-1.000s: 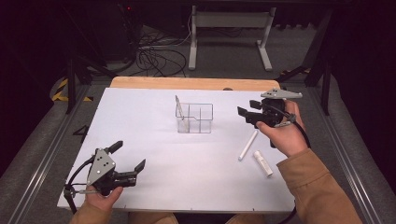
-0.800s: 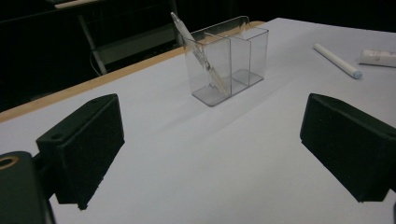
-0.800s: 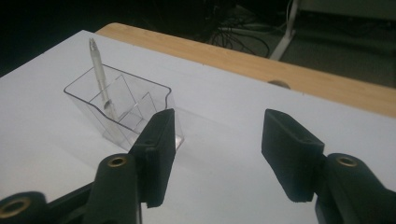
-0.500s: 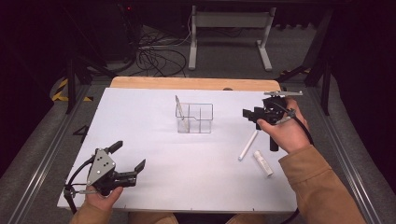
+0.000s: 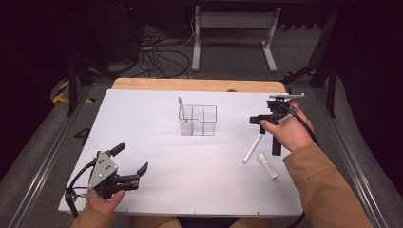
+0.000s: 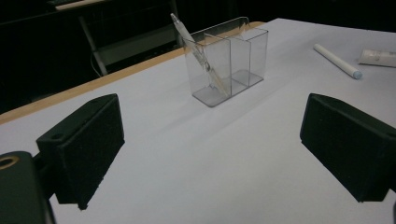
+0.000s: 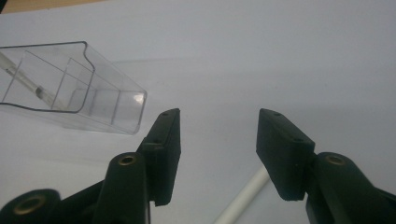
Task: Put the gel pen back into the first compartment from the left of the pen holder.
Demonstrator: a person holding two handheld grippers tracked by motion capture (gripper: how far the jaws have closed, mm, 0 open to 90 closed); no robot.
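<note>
A white table (image 5: 190,190) held a clear divided organizer (image 5: 197,120) with one pen (image 6: 198,51) leaning inside, both grippers, left (image 5: 129,164) and right (image 7: 218,140), empty with jaws apart, a white marker (image 5: 252,148) and a small tube (image 5: 268,166) whose writing was unreadable.

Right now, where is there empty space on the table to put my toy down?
Plenty in the middle, between the clear organizer and the left gripper. The far-left sheet is bare too. It's crowded on the right, where the white marker and small tube lie under the right gripper.

White table (image 5: 157,142) — clear organizer (image 5: 198,120)
</note>
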